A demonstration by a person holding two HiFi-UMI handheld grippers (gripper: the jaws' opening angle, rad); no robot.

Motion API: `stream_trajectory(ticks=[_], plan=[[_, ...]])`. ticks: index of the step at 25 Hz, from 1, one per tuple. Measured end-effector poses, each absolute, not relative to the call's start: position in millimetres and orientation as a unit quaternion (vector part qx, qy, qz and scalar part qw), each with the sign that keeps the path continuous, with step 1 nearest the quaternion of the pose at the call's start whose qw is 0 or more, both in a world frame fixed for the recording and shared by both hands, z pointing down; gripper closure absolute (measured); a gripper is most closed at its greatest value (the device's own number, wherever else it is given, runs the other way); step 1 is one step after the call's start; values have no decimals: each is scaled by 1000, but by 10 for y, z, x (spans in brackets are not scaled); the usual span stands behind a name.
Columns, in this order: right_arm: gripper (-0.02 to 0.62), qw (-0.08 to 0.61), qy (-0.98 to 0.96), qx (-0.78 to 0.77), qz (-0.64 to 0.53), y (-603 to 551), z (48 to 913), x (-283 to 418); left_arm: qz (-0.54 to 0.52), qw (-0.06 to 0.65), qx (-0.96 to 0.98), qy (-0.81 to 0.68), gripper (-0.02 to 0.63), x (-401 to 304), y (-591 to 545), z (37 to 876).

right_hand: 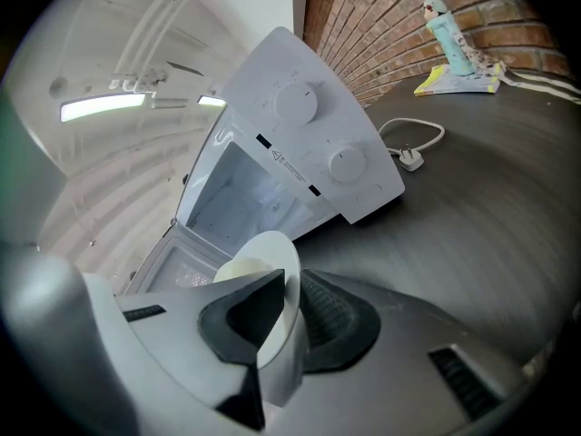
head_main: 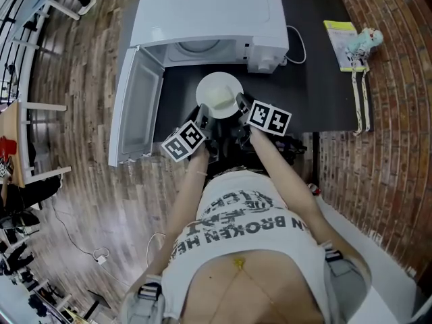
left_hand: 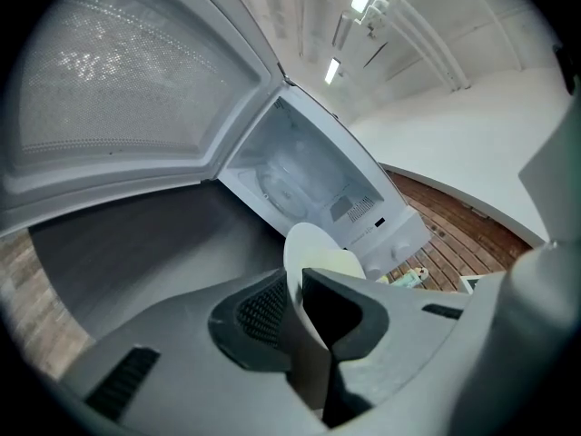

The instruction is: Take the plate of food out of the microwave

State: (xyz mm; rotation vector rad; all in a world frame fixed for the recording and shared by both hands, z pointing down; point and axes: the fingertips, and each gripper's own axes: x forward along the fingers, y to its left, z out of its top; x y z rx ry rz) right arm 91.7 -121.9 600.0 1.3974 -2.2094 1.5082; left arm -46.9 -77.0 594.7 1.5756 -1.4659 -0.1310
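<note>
Plate (head_main: pixel 217 93) hung clear of microwave (head_main: pixel 202 19) | left tool (left_hand: pixel 295 309) and right tool (right_hand: pixel 286 314) clamped its rim | it wanted a level, even carry to bench (head_main: pixel 320 79)

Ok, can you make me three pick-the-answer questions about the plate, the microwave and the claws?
1. Where is the plate compared with the microwave?
A inside it
B in front of it, above the dark table
C on top of it

2. How many claws grip the plate?
A none
B one
C two

3. The microwave's door is
A open
B shut
C missing

Answers:
1 B: the head view shows the plate outside the microwave, over the table.
2 C: the left claw and the right claw each pinch its rim.
3 A: the door stands swung wide, and the inside shows.
</note>
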Motion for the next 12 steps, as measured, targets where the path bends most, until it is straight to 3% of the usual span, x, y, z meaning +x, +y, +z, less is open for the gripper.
stream_trajectory(ticks=[12], plan=[[545,55,-727,469,499,-1035,5964,726,-54,478,645,-594,548,-665,-597,5937]])
